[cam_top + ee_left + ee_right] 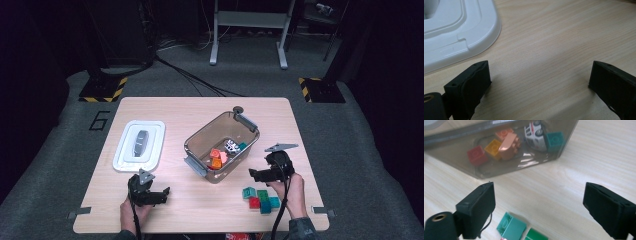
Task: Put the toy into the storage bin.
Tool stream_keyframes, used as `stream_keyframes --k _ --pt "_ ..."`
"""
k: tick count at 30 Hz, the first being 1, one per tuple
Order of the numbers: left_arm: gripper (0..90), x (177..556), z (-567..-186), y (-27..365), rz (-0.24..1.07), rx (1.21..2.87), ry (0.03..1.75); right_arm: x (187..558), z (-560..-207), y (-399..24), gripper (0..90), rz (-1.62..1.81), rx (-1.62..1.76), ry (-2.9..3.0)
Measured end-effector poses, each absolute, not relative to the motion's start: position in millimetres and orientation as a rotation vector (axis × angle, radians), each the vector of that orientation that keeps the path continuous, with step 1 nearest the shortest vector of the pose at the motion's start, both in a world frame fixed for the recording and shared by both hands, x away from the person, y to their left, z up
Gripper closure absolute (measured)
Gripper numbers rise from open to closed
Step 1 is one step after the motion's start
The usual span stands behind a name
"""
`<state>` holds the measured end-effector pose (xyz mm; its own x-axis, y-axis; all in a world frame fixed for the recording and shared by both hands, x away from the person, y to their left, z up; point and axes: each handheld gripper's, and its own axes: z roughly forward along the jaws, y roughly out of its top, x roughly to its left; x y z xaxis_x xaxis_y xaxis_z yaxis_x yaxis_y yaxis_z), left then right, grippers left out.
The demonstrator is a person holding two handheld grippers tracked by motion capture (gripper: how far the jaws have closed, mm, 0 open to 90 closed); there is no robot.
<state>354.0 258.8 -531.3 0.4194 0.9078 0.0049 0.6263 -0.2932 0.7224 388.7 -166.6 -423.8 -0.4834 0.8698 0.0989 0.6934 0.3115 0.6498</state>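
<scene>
Teal brick [511, 228] lies between the open right tongs [539, 205], apparently untouched.

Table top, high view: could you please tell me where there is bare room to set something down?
Free: the far strip behind the lid and bin, and between them. Crowded: near the right claw, beside the blocks.

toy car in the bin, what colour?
The toy car in the bin is white with black markings. It shows best in the right gripper view.
</scene>
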Motion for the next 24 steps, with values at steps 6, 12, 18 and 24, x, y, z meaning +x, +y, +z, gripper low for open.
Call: stream_keyframes --k 6,12,18,24 --pt "3.5 354 -531 259 0.558 2.027 1.295 384 -434 -167 6.9 0.920 1.400 2.343" --pt "3.5 354 -531 259 0.558 2.027 1.295 379 -446 -166 5.8 0.883 1.399 2.391" --pt "3.5 354 -531 259 0.558 2.028 1.294 372 -462 -161 4.7 0.845 1.378 2.456" --pt "3.5 354 -531 259 0.558 2.028 1.294 369 -470 -156 8.8 0.820 1.352 2.492"
